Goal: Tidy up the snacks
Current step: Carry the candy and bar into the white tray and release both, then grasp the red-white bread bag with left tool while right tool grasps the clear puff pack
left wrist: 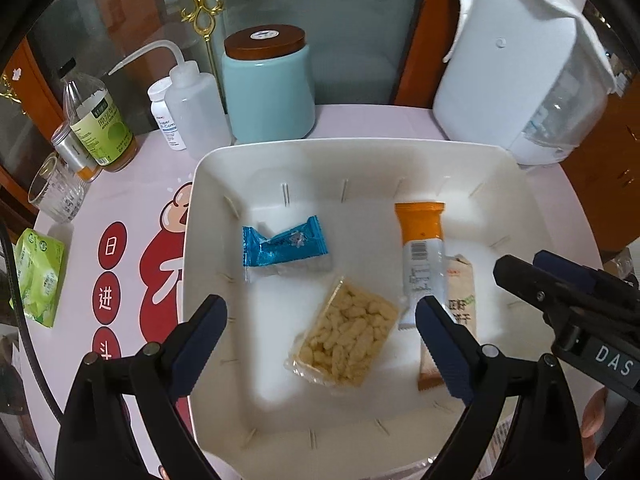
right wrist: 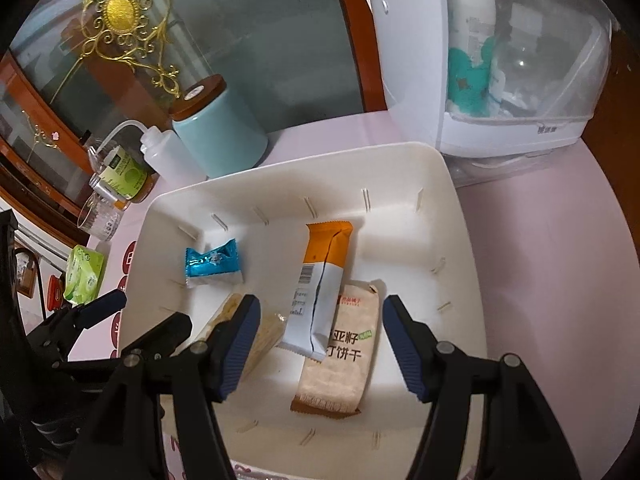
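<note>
Both tongs (left wrist: 320, 344) (right wrist: 316, 344) open over bin (left wrist: 320, 160) w/ 4 snack pkts.

Glossy foil wrapper (left wrist: 286, 246); seemingly matt plastic bin (left wrist: 208, 200)

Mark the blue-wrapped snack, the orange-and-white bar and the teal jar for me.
blue-wrapped snack (left wrist: 286, 246): left wrist view, middle of the foil wrapper.
orange-and-white bar (right wrist: 320, 280): right wrist view, middle of the wrapper.
teal jar (left wrist: 270, 96): left wrist view, on the body below the brown lid.
</note>
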Tool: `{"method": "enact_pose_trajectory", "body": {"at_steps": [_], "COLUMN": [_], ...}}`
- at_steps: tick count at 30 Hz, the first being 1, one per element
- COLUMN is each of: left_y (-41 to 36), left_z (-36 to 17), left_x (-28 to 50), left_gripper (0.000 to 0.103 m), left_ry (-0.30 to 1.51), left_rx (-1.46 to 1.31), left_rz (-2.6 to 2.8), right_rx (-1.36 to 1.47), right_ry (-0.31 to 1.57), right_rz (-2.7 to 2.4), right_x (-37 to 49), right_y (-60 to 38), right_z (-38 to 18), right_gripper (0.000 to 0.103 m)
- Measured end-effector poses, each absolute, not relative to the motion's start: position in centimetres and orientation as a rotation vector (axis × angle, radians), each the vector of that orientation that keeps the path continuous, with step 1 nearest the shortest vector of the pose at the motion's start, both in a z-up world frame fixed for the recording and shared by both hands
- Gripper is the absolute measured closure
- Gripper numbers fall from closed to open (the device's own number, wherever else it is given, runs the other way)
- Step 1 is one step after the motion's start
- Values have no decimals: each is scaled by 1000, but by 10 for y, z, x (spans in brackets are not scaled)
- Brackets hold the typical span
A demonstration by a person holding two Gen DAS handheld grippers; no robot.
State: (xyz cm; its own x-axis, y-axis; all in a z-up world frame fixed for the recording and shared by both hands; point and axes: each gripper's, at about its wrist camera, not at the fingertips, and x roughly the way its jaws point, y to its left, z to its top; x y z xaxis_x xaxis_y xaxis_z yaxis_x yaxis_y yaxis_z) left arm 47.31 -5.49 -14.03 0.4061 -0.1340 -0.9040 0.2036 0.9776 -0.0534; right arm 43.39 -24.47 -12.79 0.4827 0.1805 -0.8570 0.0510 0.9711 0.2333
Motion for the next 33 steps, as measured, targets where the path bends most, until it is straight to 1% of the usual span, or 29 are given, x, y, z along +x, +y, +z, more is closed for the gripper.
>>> {"method": "enact_pose_trajectory", "body": {"at_steps": [7,12,16,22,27,33], "left_y": [-52,-45,-39,-36,-47,-80], "left_z": [-111,-79,-53,-24,-17,-24], "left_x": [452,424,392,334,290,237], "left_gripper": [8,8,8,8,8,8], "left_ry": [1101,1066,1009,950,976,992], "left_rx": [67,56,81,104,116,189], "left_rz": [-228,-247,-241,-300,-394,-528], "right_rx": [237,197,176,164,172,218], "right_ry": [1031,987,948,890,849,833], "right_rz": [80,82,74,37,-24,-101], "right_x": [410,379,340,258,190,122], "right_y": [-245,-244,-248,-257,-268,-294], "right_z": [-96,-64,-38,-7,2,-8], "right_gripper": [39,39,39,39,39,39]}}
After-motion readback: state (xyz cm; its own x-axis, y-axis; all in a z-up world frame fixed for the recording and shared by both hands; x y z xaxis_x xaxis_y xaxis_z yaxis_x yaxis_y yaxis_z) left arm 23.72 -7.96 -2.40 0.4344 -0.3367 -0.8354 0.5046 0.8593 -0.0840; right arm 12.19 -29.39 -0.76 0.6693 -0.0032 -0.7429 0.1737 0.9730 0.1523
